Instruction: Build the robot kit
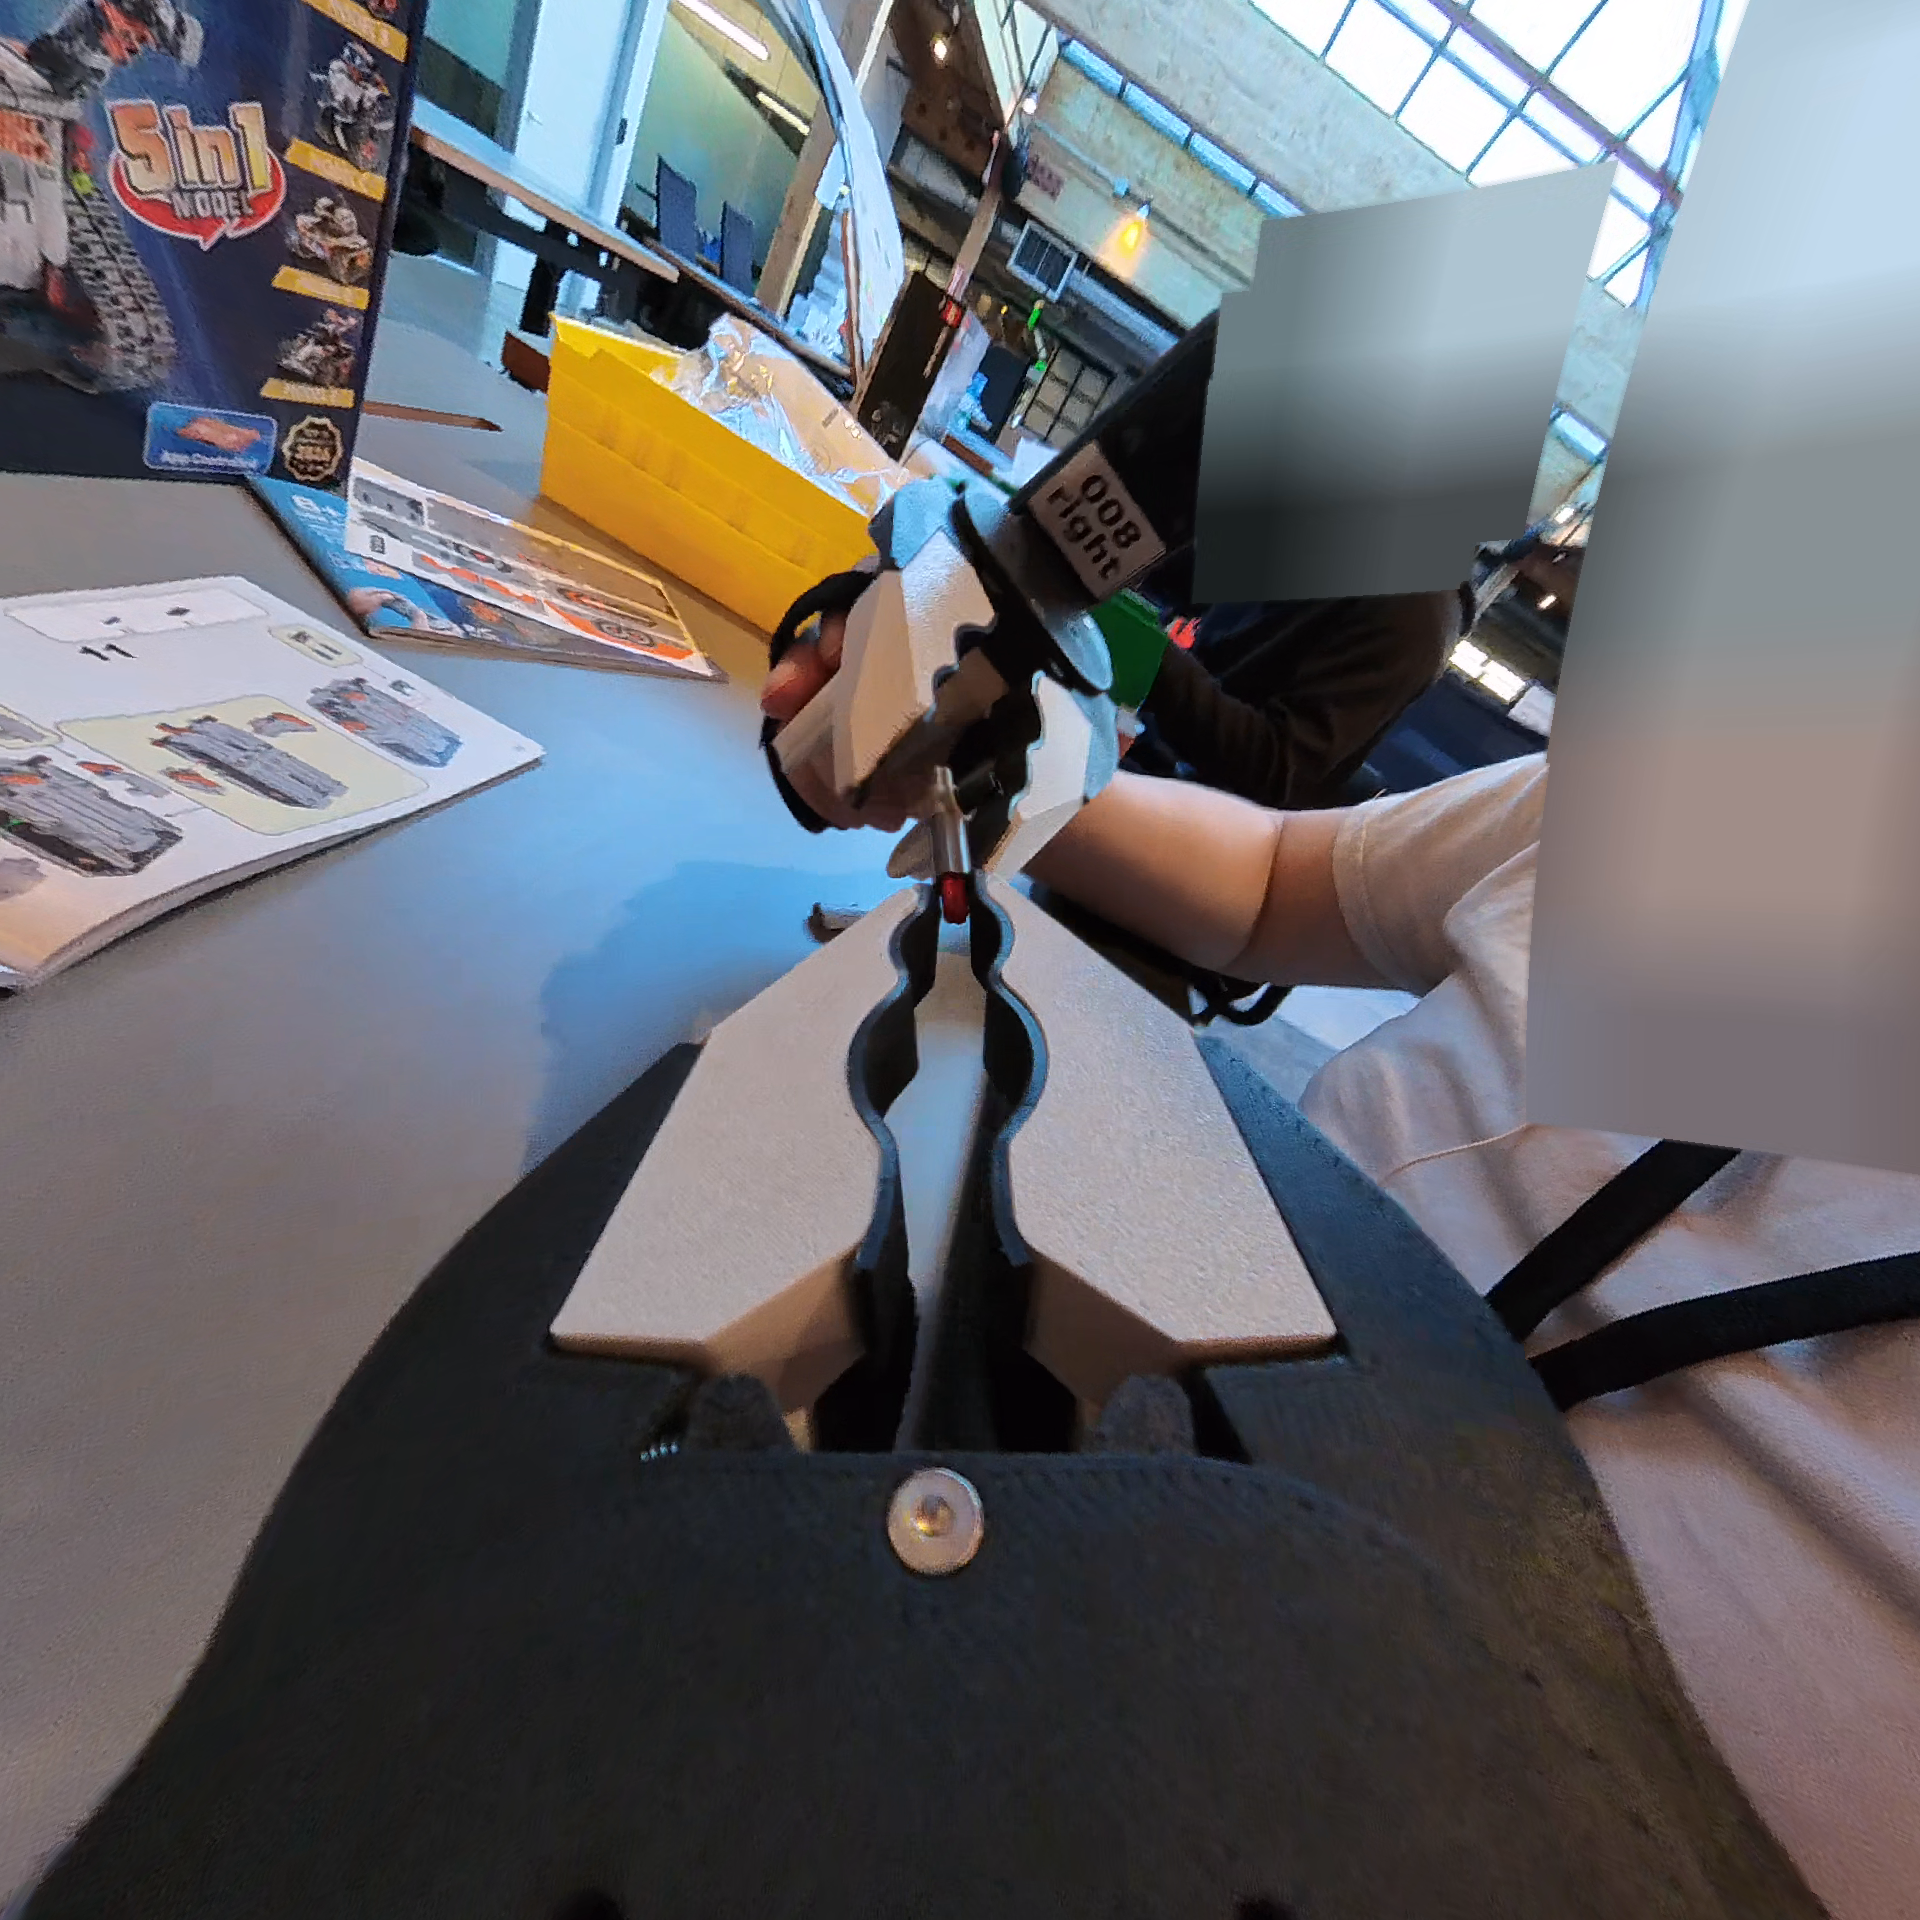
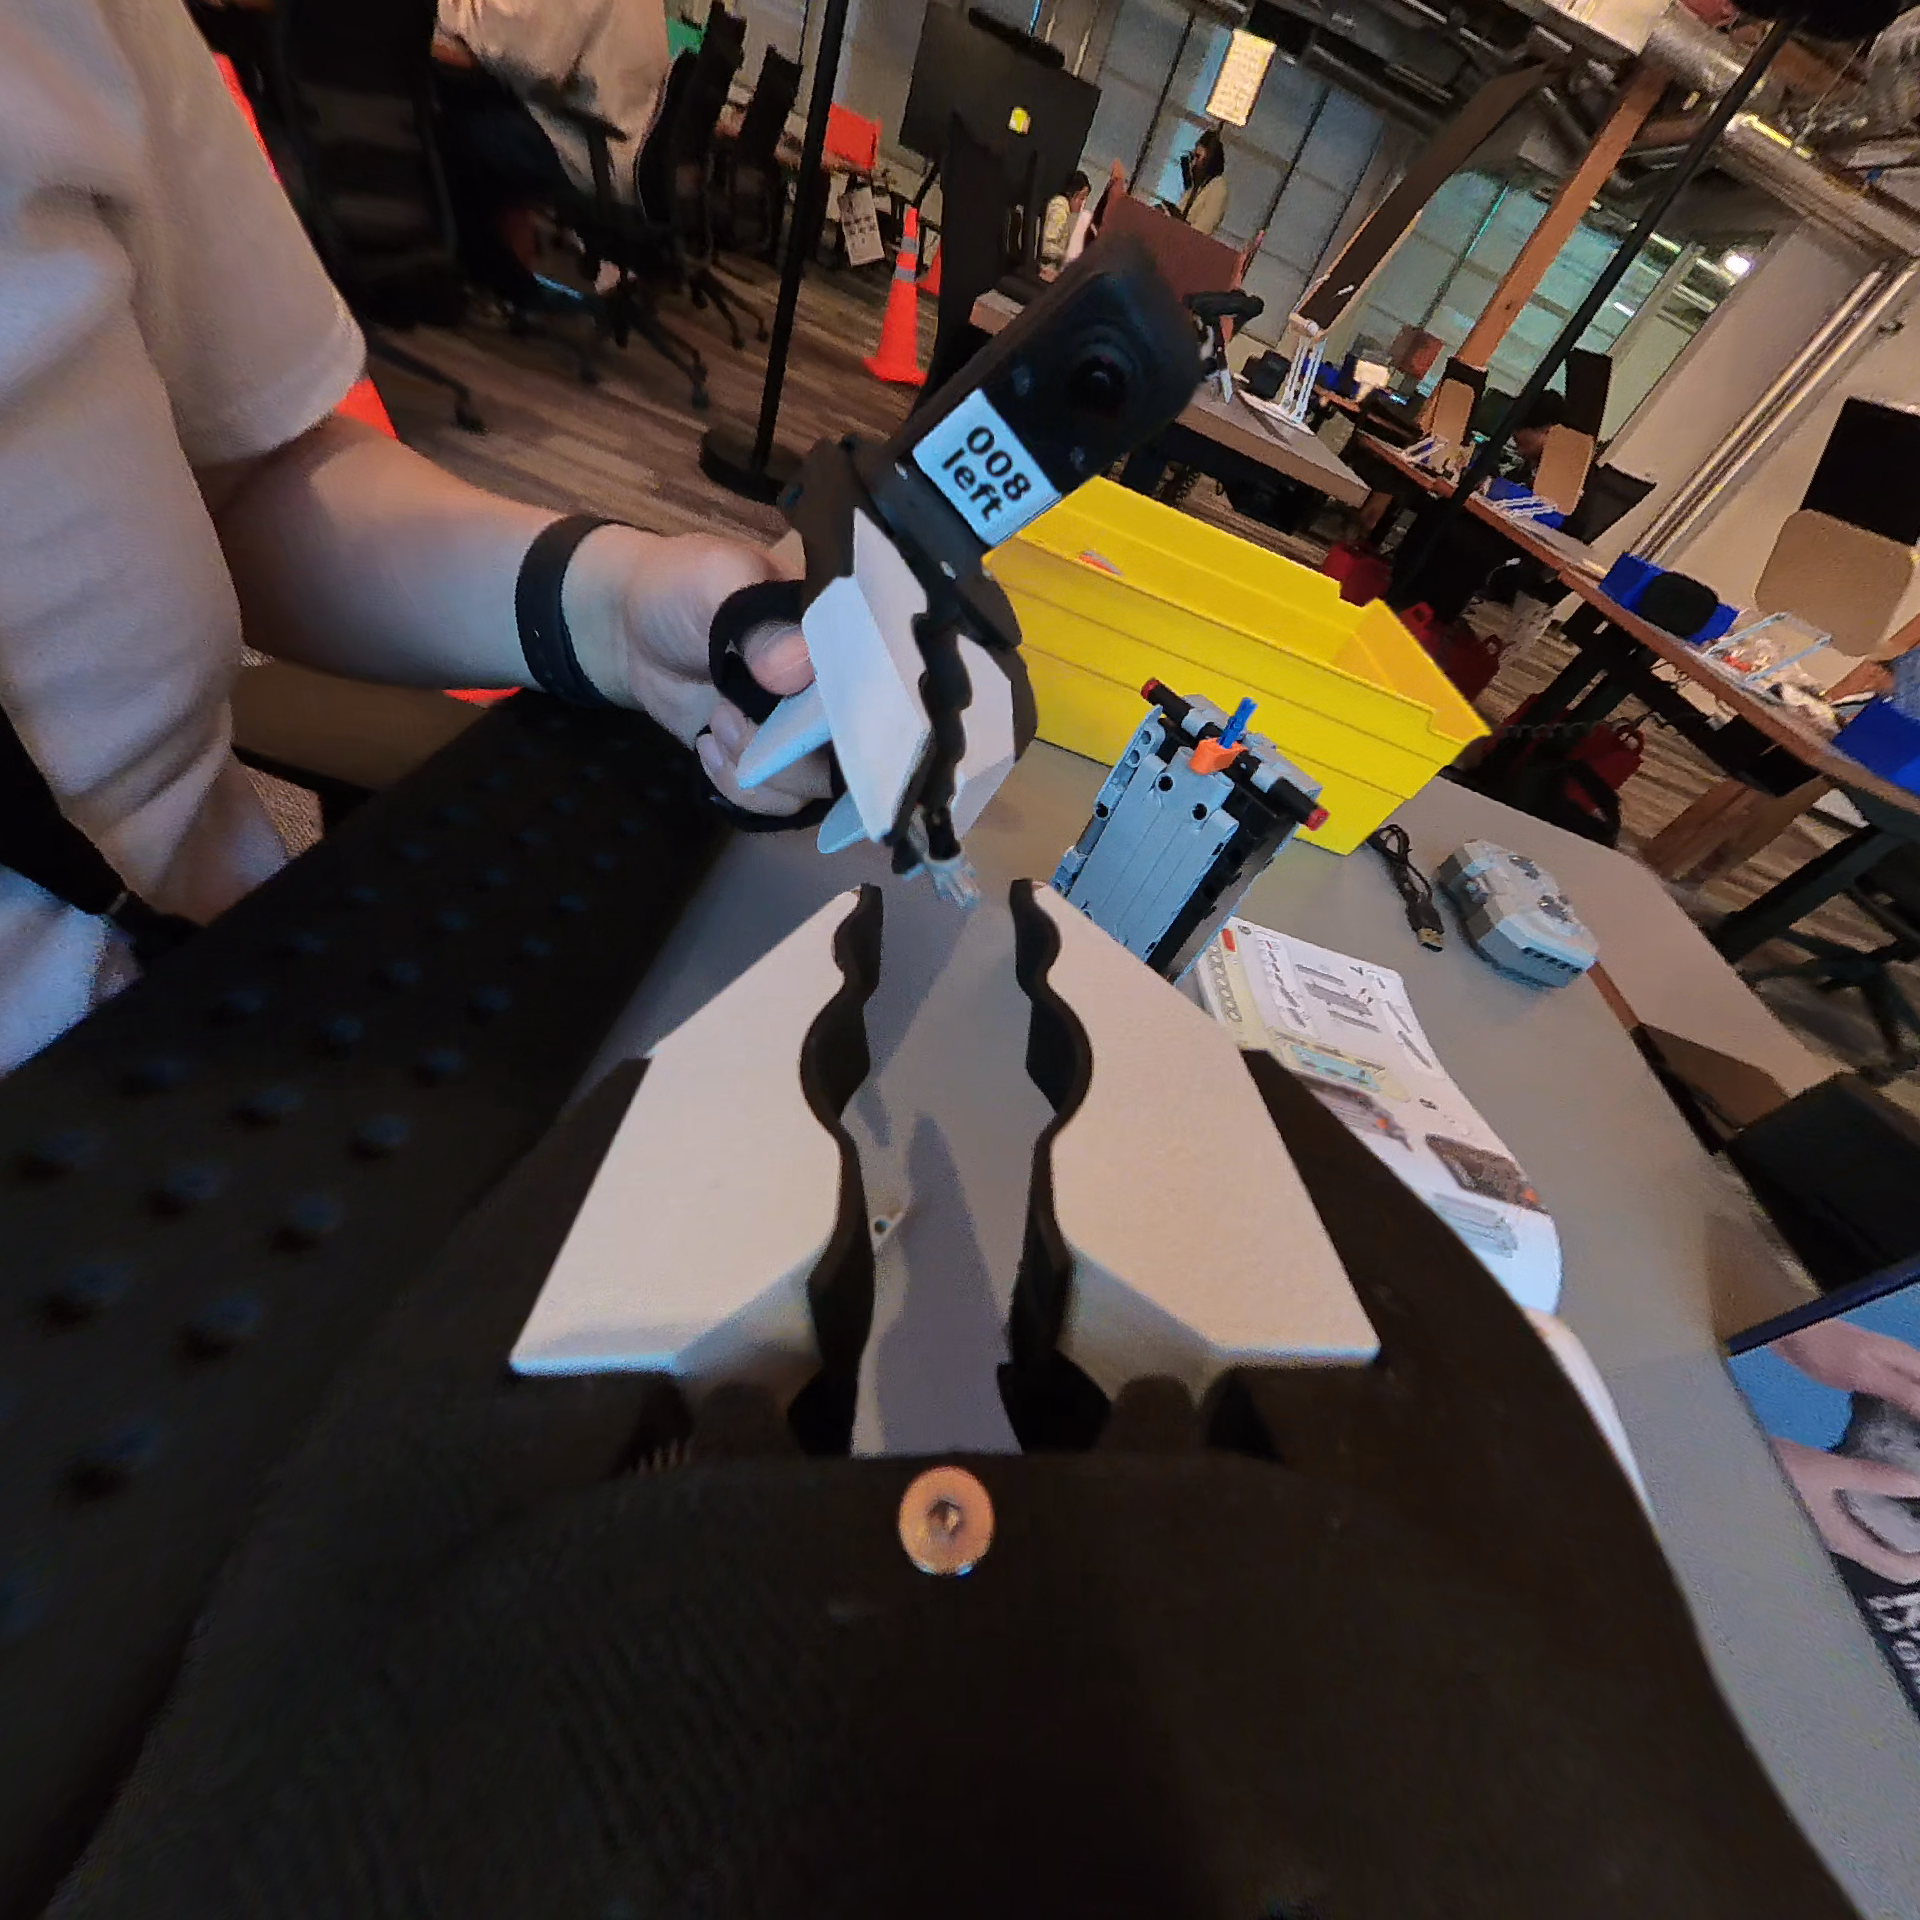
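My left gripper is shut on a small pin with a red end and a grey shaft that sticks out past the fingertips. In the right wrist view the left gripper hangs above the grey table with the pin at its tip. My right gripper is open and empty, its fingertips on either side of the pin and just short of it. It also shows in the left wrist view, facing my left gripper. A grey brick model with orange and blue parts on top stands just right of both grippers.
A yellow bin stands behind the model and also shows in the left wrist view. An open instruction booklet, a second booklet and the kit box are nearby. A grey controller, a cable and a black studded mat lie on the table. My left and right fingertips are right by each other.
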Demonstrator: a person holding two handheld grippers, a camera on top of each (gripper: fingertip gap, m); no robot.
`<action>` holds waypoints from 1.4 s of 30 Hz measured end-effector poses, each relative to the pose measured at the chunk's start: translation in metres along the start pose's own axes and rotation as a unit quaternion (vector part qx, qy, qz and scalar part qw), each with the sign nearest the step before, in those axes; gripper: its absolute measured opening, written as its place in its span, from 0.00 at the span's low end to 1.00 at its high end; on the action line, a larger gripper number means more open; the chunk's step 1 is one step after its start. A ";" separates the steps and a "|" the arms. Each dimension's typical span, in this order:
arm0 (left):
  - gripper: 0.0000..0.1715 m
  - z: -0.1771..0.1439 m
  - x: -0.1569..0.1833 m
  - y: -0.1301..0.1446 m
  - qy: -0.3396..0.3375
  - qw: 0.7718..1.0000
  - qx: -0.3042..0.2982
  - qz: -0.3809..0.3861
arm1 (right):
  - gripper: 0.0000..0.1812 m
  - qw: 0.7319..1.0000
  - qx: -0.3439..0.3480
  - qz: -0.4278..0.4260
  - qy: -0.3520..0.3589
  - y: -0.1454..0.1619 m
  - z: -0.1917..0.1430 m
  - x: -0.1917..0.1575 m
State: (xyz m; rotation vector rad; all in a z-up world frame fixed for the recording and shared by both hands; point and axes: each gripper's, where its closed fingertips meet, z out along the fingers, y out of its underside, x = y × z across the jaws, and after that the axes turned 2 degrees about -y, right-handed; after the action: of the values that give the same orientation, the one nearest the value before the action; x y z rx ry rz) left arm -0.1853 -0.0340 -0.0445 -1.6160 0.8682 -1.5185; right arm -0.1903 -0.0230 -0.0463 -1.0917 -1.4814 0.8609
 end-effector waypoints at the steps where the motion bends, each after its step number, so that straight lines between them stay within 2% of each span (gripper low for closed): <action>1: 0.02 0.000 0.001 -0.002 0.008 1.000 0.009 -0.013 | 0.14 1.000 0.002 0.010 -0.005 0.001 -0.002 0.000; 3: 0.02 -0.002 0.003 -0.005 0.023 0.999 0.022 -0.031 | 0.14 0.999 0.013 0.032 -0.021 -0.001 -0.005 -0.001; 9: 0.02 0.000 0.007 -0.003 0.033 0.999 0.016 -0.028 | 0.08 0.988 0.105 0.104 -0.036 -0.022 -0.014 0.004; 15: 0.02 0.001 0.011 -0.002 0.057 0.997 0.015 -0.048 | 0.03 0.989 0.096 0.096 -0.056 -0.022 -0.012 -0.004; 19: 0.02 0.000 0.016 -0.004 0.073 0.996 0.023 -0.042 | 0.01 0.982 0.098 0.137 -0.084 -0.025 -0.013 -0.006; 20: 0.06 0.001 0.018 -0.004 0.077 0.996 0.026 -0.034 | 0.01 0.979 0.100 0.154 -0.088 -0.026 -0.013 -0.004; 21: 0.13 0.002 0.020 -0.006 0.075 0.996 0.029 -0.027 | 0.00 0.975 0.099 0.172 -0.097 -0.026 -0.014 -0.004; 22: 0.18 0.002 0.018 -0.006 0.065 0.997 0.030 -0.018 | 0.00 0.971 0.097 0.192 -0.102 -0.026 -0.015 -0.002; 25: 0.18 0.001 0.003 -0.004 0.008 1.000 0.022 0.018 | 0.00 0.962 0.073 0.244 -0.097 -0.017 -0.016 0.010; 29: 0.18 -0.001 -0.026 -0.001 -0.112 0.990 0.001 0.088 | 0.00 0.950 -0.009 0.304 -0.065 0.008 -0.015 0.031; 31: 0.18 0.000 -0.034 -0.002 -0.173 0.972 -0.016 0.158 | 0.00 0.942 -0.054 0.329 -0.047 0.019 -0.013 0.037; 33: 0.17 0.003 -0.040 -0.002 -0.230 0.945 -0.043 0.229 | 0.00 0.938 -0.067 0.338 -0.031 0.022 -0.009 0.040; 35: 0.15 0.010 -0.044 0.004 -0.259 0.922 -0.081 0.277 | 0.00 0.935 -0.076 0.345 -0.023 0.023 -0.006 0.039; 39: 0.01 0.020 -0.059 0.025 -0.273 0.912 -0.157 0.261 | 0.00 0.937 -0.091 0.337 -0.015 0.030 -0.003 0.036; 40: 0.02 0.015 -0.066 0.027 -0.288 0.905 -0.172 0.263 | 0.00 0.938 -0.104 0.331 -0.007 0.036 -0.004 0.037; 42: 0.05 0.003 -0.068 0.011 -0.307 0.903 -0.142 0.265 | 0.00 0.942 -0.138 0.306 0.013 0.055 -0.009 0.037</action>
State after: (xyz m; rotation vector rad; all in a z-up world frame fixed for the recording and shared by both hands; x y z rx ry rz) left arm -0.1869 0.0198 -0.0880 -1.7202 1.0683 -0.4704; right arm -0.1720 0.0293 -0.0835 -1.8227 -1.2733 1.0680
